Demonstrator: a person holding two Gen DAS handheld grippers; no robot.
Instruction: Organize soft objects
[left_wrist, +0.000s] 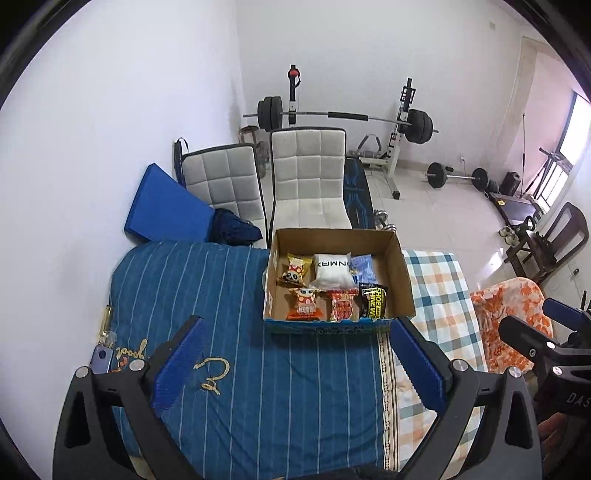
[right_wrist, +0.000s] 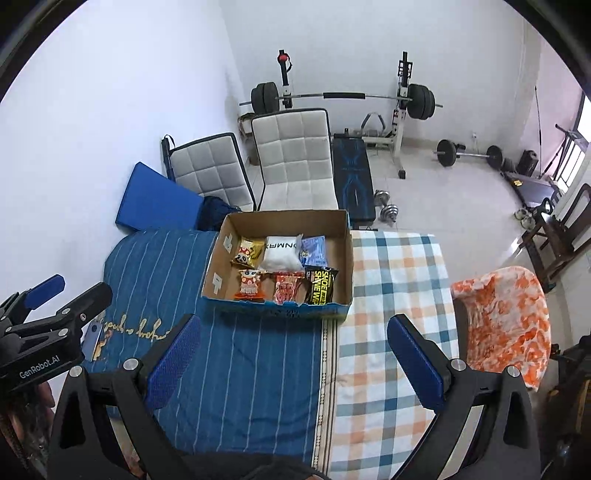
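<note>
An open cardboard box stands on the bed at its far end. Inside lie several soft packets: a white pouch, two red-and-yellow snack bags, a red packet, a black-and-yellow packet and a blue packet. My left gripper is open and empty, hovering over the blue striped sheet in front of the box. My right gripper is open and empty, just to the right of it.
A checked cloth covers the bed's right side. An orange-and-white blanket drapes a chair on the right. Two grey padded chairs and a blue mat stand behind the bed. Barbell rack and weights are beyond.
</note>
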